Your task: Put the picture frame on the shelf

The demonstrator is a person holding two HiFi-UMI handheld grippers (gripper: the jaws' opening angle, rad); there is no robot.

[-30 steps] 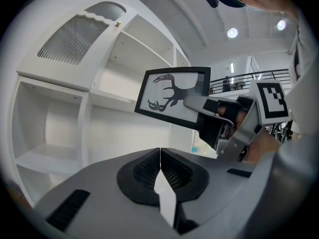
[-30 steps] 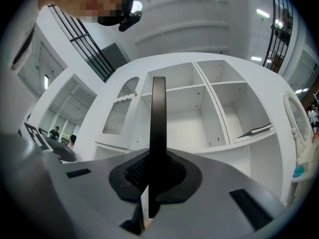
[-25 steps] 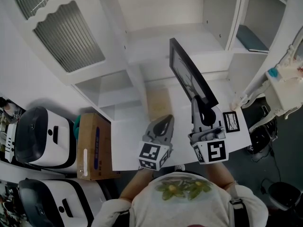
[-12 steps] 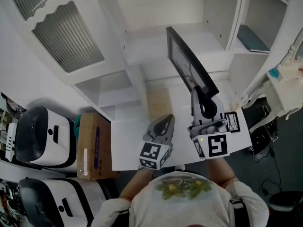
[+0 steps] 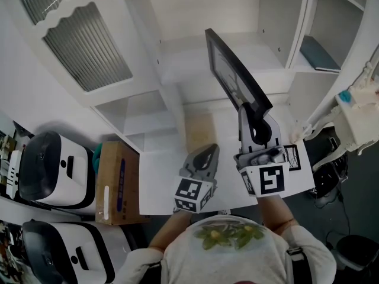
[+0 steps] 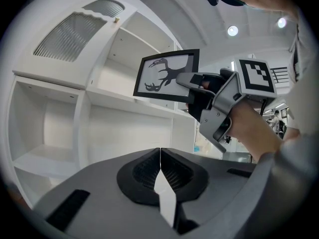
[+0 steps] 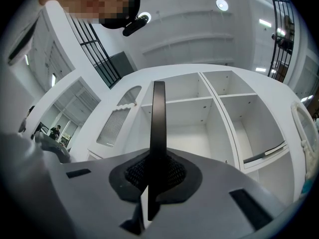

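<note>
Black rectangular picture frame (image 5: pixel 235 76) gripped edge-on by right claw (image 5: pixel 254 116), held before white shelf unit (image 5: pixel 183 52), not yet set down; placing remains; left claw (image 5: pixel 206 154) closed, empty

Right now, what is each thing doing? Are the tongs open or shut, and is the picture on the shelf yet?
Left tongs: shut, holding nothing.
Right tongs: shut on the picture frame.
Picture frame: held up in the air, tilted, not on the shelf yet.
Shelf: middle compartment empty.
</note>
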